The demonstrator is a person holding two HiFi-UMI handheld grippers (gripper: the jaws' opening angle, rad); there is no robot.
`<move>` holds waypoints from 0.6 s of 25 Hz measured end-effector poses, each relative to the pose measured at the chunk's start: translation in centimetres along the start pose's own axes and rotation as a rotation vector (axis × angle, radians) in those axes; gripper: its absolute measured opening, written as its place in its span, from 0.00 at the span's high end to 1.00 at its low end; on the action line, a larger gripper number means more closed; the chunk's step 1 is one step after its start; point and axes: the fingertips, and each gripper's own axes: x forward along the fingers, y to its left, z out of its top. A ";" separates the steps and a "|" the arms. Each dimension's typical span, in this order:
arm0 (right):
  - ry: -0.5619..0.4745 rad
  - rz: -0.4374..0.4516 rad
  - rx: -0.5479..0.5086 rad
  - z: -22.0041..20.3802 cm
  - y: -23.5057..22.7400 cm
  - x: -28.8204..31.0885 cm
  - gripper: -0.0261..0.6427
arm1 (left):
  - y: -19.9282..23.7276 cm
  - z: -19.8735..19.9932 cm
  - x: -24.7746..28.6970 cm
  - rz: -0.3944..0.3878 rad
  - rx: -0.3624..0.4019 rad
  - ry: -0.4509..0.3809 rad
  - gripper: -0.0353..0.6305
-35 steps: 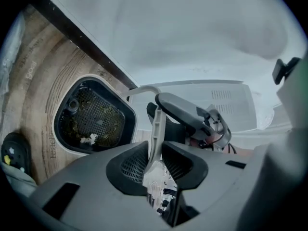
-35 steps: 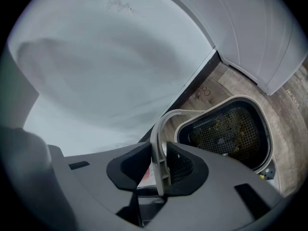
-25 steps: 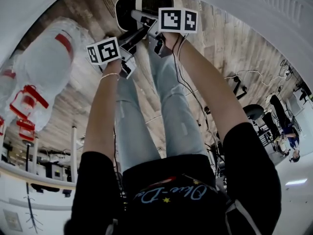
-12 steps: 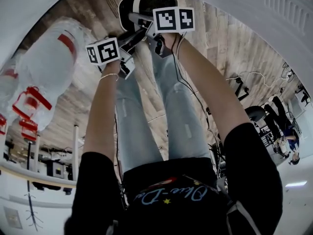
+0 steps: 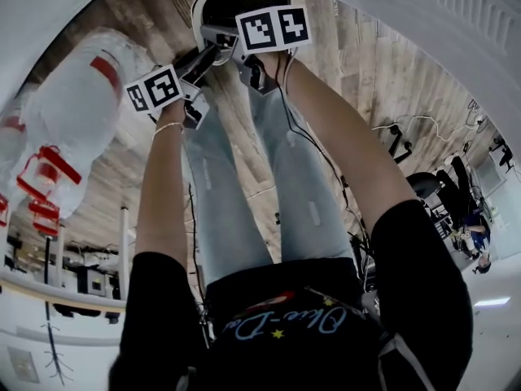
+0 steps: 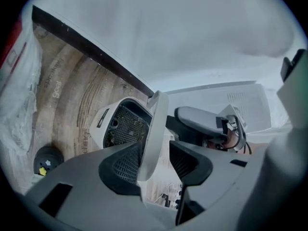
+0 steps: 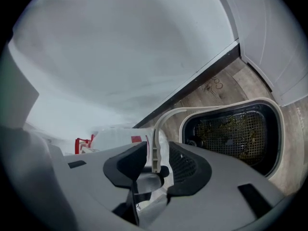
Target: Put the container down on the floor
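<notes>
both left gripper (image 6: 155,150) and right gripper (image 7: 158,153) are opening, the container's (image 6: 100,129) handle (image 6: 156,129) loose between their jaws.

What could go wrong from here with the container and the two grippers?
1. The jaws of the left gripper and the right gripper are opening, but the handle is between them. A sideways pull could drag or tip the container.
2. I cannot tell whether it rests fully on the floor. If not, it may drop.
3. The wall is close, so it could bump.
</notes>
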 end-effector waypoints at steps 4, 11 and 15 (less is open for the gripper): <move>-0.030 -0.001 0.028 0.2 -0.4 -1.2 0.76 | 1.9 0.4 -1.1 0.091 -0.008 -0.011 0.71; -0.080 0.016 0.092 -0.7 -0.4 -2.8 0.76 | 4.2 -1.2 -3.9 0.218 0.007 0.018 0.72; -0.118 0.018 0.120 -0.8 0.1 -3.4 0.76 | 4.1 -2.1 -4.8 0.220 0.000 0.049 0.72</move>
